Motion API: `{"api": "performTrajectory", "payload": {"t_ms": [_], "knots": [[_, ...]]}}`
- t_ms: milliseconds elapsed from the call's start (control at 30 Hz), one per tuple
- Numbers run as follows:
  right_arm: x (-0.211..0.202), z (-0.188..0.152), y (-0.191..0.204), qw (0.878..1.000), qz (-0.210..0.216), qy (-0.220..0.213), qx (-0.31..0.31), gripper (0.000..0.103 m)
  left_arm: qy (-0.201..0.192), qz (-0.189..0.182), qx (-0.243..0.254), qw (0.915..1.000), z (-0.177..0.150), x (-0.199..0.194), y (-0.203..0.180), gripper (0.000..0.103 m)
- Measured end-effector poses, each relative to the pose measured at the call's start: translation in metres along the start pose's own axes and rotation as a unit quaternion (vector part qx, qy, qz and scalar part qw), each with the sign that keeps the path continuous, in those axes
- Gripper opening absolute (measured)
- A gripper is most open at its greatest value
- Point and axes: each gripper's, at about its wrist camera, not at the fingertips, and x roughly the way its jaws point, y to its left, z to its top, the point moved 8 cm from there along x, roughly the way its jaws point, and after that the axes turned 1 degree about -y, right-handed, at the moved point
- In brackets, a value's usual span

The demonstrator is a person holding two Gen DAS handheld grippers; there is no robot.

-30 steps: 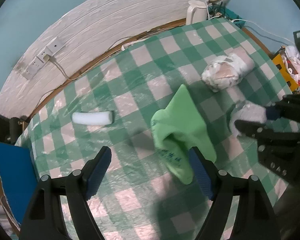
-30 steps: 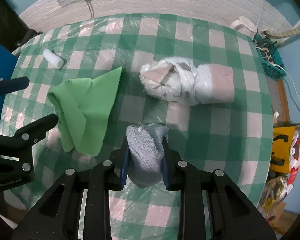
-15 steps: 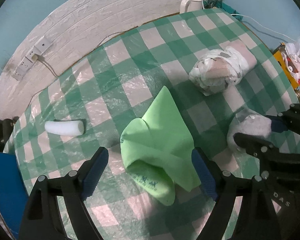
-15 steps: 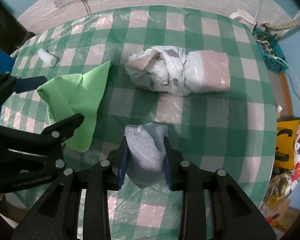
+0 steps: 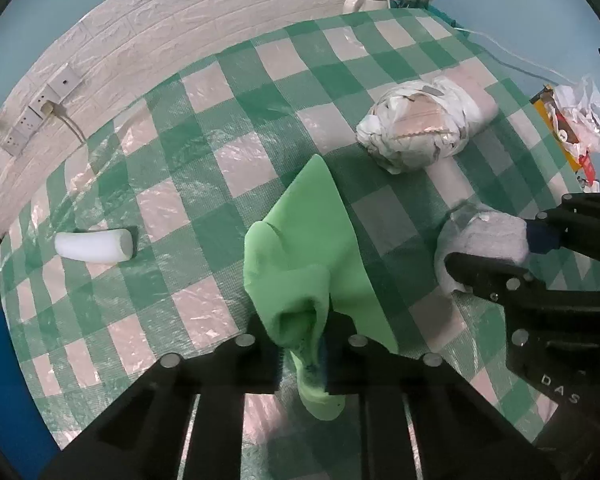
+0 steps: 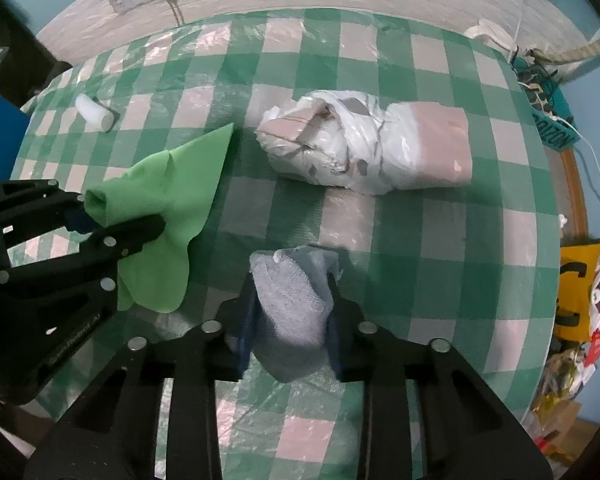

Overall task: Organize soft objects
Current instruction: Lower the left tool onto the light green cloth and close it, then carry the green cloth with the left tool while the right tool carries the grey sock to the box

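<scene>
So both tongs are busy: the left tongs (image 5: 300,354) are clamped on the green cloth (image 5: 312,248), the right tongs (image 6: 290,320) are squeezing the grey cloth (image 6: 290,300), low over the table (image 6: 420,280). The wrapped bundle (image 6: 368,152) and white roll (image 5: 94,245) sit untouched, so I'd guess it's early.
</scene>
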Motion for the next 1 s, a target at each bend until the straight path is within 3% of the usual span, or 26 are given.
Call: {"api": "performTrajectory", "payload": {"t_ms": [633,1000], "knots": [[-0.04,0.002,0.036,0.999,-0.013,-0.029,-0.035,0.024,-0.038,0.056,0.016,0.9976,-0.024,-0.061,0.011,0.009],[-0.067,0.004,0.062,0.997,-0.012,-0.05,-0.06,0.024,-0.054,0.083,0.004,0.995,-0.031,-0.085,0.049,0.008]]}}
